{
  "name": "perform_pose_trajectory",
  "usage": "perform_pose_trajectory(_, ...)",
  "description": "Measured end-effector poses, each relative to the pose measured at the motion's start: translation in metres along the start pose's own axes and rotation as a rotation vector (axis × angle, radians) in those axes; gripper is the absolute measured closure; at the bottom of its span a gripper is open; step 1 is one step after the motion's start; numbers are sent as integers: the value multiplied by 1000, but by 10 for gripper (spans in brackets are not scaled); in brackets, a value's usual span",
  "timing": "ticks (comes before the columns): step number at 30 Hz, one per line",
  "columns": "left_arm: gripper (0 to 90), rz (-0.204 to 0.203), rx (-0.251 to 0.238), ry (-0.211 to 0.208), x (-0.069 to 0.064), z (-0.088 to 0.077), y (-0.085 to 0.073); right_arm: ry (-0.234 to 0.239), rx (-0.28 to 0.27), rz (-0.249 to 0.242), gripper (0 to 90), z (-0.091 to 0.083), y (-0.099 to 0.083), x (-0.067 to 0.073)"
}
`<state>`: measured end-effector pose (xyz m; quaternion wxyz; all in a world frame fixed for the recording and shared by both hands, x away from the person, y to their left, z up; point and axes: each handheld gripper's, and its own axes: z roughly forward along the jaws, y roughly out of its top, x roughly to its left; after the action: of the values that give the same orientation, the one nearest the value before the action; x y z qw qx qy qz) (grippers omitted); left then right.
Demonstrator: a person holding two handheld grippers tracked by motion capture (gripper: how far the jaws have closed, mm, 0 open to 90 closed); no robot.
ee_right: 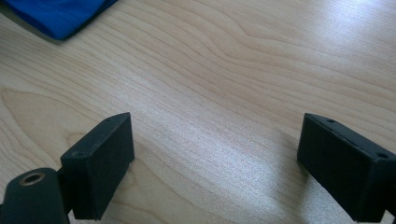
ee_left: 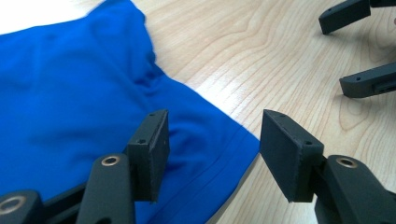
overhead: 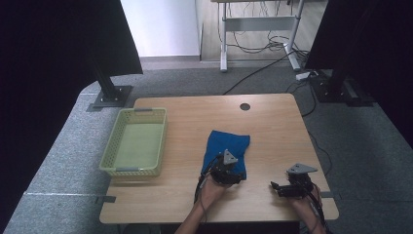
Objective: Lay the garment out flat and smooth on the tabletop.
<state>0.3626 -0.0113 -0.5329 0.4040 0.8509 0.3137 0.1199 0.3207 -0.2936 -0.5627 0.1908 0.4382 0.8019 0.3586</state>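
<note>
Right, early stage by the look of it. One blue cloth lies flat-ish near the middle of the bench, slightly rumpled, not lifted. Left tongs sit low over the cloth's near corner: jaws half spread, one jaw above the fabric, the other past the hem over bare wood. The corner lies between them but the pads aren't pressing on it, so no grip yet. In the high view the left tongs overlap the cloth's near edge.

Right tongs are spread wide over bare wood, nothing between the jaws, parked near the right front edge, well apart from the cloth.

Green basket at the left of the bench has nothing in it. My read: the cloth is either to be folded or to go in the basket; neither is done. Left to do: close on the corner, lift, then whatever follows.

Count:
- cloth: one
- basket: one
- tongs: two
- round cable hole at the far edge: one
</note>
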Motion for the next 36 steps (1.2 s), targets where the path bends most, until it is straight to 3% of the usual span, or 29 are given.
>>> perform_pose_trajectory(8,431,45,37,48,-7,19,-4,1,0,-1,106,0,0,0)
perform_pose_trajectory(11,481,87,53,84,-9,19,-3,1,0,-1,106,0,0,0)
perform_pose_trajectory(14,607,102,54,120,-10,18,-3,1,0,-2,106,0,0,0)
perform_pose_trajectory(17,785,67,37,100,-6,15,-5,1,0,-1,106,0,0,0)
perform_pose_trajectory(19,837,40,19,91,-3,13,-5,1,0,-1,106,0,0,0)
perform_pose_trajectory(23,848,-1,-28,70,2,-1,0,1,0,-1,106,0,0,0)
perform_pose_trajectory(29,848,-37,-84,100,22,-25,8,1,0,-1,106,0,0,0)
perform_pose_trajectory(36,847,-95,-69,137,45,-32,-8,1,0,-1,106,0,0,0)
